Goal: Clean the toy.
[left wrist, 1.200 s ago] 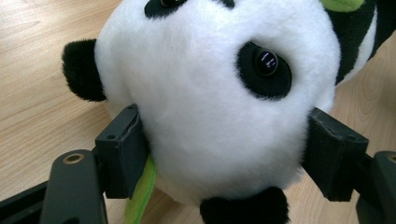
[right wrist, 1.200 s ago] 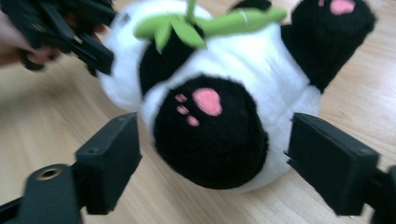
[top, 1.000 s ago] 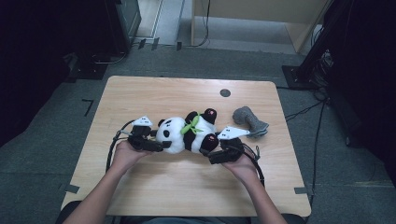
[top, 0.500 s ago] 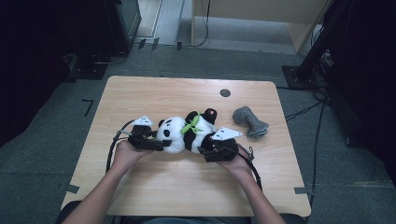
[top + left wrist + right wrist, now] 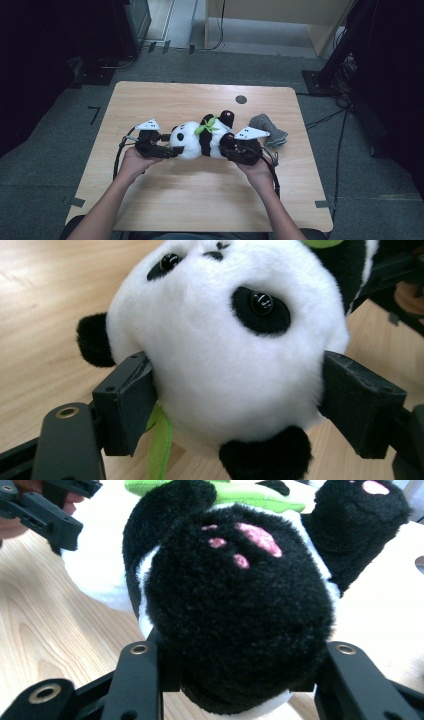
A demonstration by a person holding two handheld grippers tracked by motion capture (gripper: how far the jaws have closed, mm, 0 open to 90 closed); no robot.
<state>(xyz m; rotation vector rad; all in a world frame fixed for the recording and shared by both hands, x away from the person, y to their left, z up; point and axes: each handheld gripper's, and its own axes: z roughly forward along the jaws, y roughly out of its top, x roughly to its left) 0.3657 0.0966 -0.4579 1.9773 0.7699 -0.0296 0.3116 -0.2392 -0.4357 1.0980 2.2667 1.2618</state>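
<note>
A black-and-white panda plush [image 5: 200,140] with a green leaf at its neck lies on its side on the wooden table [image 5: 165,100]. My left gripper [image 5: 175,150] has its pads against both sides of the white head [image 5: 225,340], and its jaws have just been opening. My right gripper [image 5: 227,147] is shut on a black foot with pink pads [image 5: 240,615], and its jaws have just been closing on it. In the left gripper view the left gripper [image 5: 237,405] flanks the head. The right gripper [image 5: 237,680] squeezes the foot from both sides.
A crumpled grey cloth [image 5: 267,130] lies just right of the panda. A small dark round spot [image 5: 241,99] marks the table's far side. Cables trail from both grippers over the near tabletop. Dark furniture and a grey floor surround the table.
The right gripper has moved in on the panda's near foot and closed on it. The left hand has stayed at the head.
</note>
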